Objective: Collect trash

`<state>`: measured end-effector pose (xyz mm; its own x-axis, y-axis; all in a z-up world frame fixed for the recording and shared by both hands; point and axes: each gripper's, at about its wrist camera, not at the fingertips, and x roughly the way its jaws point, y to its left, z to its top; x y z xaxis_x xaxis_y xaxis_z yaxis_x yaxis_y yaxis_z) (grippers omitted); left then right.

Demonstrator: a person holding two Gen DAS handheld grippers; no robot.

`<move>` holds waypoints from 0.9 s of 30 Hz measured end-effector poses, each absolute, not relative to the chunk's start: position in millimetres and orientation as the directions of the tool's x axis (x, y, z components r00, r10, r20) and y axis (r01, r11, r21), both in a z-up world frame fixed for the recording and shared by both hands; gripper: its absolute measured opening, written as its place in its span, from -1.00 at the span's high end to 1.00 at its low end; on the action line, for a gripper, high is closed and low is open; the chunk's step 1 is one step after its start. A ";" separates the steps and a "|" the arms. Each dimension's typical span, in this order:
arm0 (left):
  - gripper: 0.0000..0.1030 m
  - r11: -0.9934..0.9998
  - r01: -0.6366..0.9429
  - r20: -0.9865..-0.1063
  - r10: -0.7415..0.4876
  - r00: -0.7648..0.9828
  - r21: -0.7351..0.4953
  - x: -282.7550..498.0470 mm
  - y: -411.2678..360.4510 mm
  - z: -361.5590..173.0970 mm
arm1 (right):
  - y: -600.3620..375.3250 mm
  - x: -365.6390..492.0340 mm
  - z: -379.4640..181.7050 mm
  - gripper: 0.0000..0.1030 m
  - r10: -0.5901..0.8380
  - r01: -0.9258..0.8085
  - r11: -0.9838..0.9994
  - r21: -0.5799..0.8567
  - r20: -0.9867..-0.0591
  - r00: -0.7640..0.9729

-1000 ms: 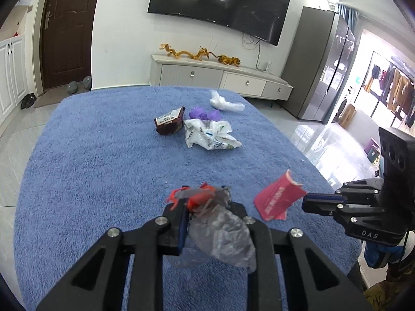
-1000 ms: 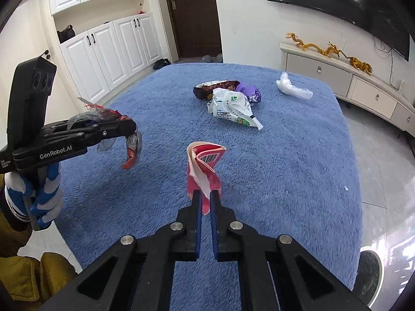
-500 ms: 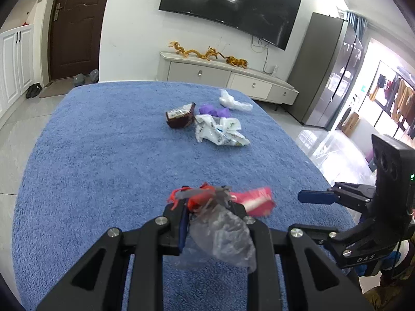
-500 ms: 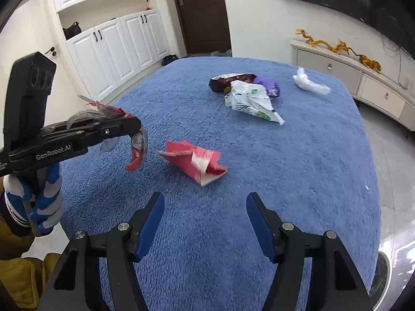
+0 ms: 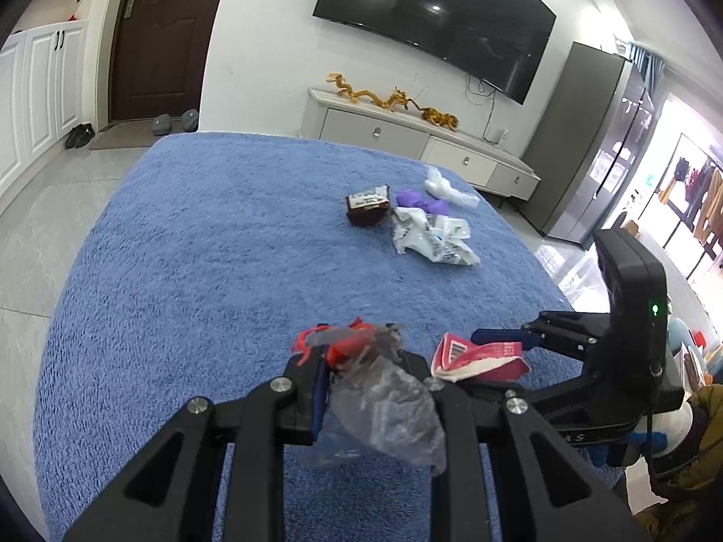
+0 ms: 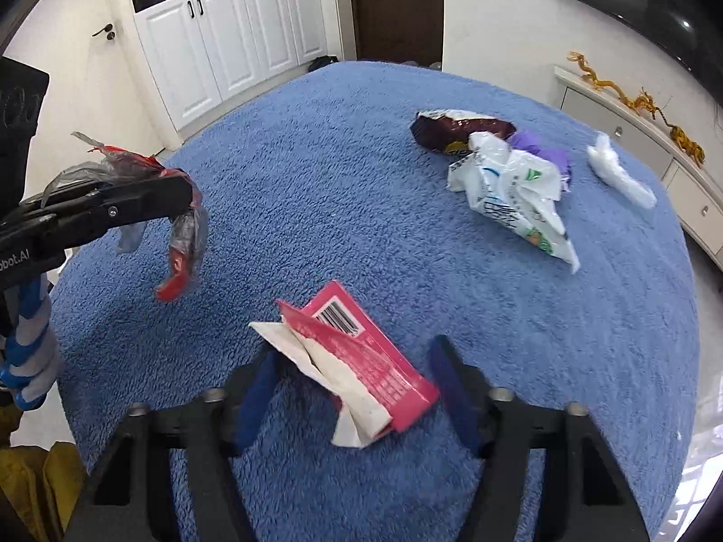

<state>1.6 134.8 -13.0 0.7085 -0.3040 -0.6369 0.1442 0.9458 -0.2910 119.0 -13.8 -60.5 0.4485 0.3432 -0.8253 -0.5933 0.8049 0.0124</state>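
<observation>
My right gripper (image 6: pixel 352 384) hangs over the near edge of the blue carpeted surface (image 6: pixel 361 180), its jaws closing, with the pink wrapper (image 6: pixel 361 357) lying between the two blue pads. The pads do not press on it yet; there is a gap on each side, so nothing is grasped. The wrapper's long axis runs on a slant, from far left to near right across the gap between my fingers, so the jaws would meet it across its width rather than end on. This hand is plainly the nearer one to it.

The wrapper is a flat, torn packet, bright pink with a white barcode panel at its far end and white inner paper spilling out along its left side and near end. It lies loose on the carpet and looks light and easily crushed.

My left gripper (image 5: pixel 366 361), to the left and raised above the carpet, is clenched on a crumpled wad of clear plastic film with red strips (image 5: pixel 379 397), which droops from its tips.

Far across the carpet, to the right, lies the remaining litter close together: a dark brown snack bag (image 6: pixel 461 131), a crumpled white printed bag (image 6: pixel 515 189), a purple scrap (image 6: pixel 542 153), and a small white plastic twist (image 6: pixel 619 176) set a little apart.
</observation>
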 end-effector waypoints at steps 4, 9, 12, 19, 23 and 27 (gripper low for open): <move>0.60 0.946 0.142 -0.638 -0.303 0.708 -0.292 2.4 135.9 -12.4 | -22.4 118.7 -57.9 0.35 0.342 -0.569 0.822 0.028 -0.824 0.453; 0.60 0.947 0.159 -0.629 -0.306 0.715 -0.280 -1.8 129.4 -3.0 | -39.3 107.2 -49.7 0.39 0.346 -0.524 0.850 0.053 -0.806 0.480; 0.60 0.949 0.168 -0.618 -0.303 0.725 -0.268 -5.9 124.1 6.1 | -52.5 95.4 -37.9 0.39 0.361 -0.501 0.863 0.074 -0.783 0.506; 0.60 0.946 0.232 -0.586 -0.323 0.744 -0.226 -10.1 93.7 37.9 | -107.6 68.6 0.1 0.39 0.372 -0.409 0.904 0.123 -0.696 0.614; 0.60 0.936 0.293 -0.575 -0.352 0.739 -0.196 -6.8 62.2 54.3 | -152.9 52.4 22.2 0.39 0.336 -0.323 0.936 0.144 -0.642 0.689; 0.60 0.905 0.389 -0.568 -0.414 0.712 -0.172 3.2 10.4 70.4 | -211.5 31.2 40.1 0.39 0.268 -0.212 0.963 0.164 -0.590 0.762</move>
<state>3.2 10.4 70.4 0.7116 -0.4137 -0.5679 0.3888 0.9051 -0.1723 31.2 -211.5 40.1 0.7618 0.2682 -0.5898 -0.2124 0.9634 0.1636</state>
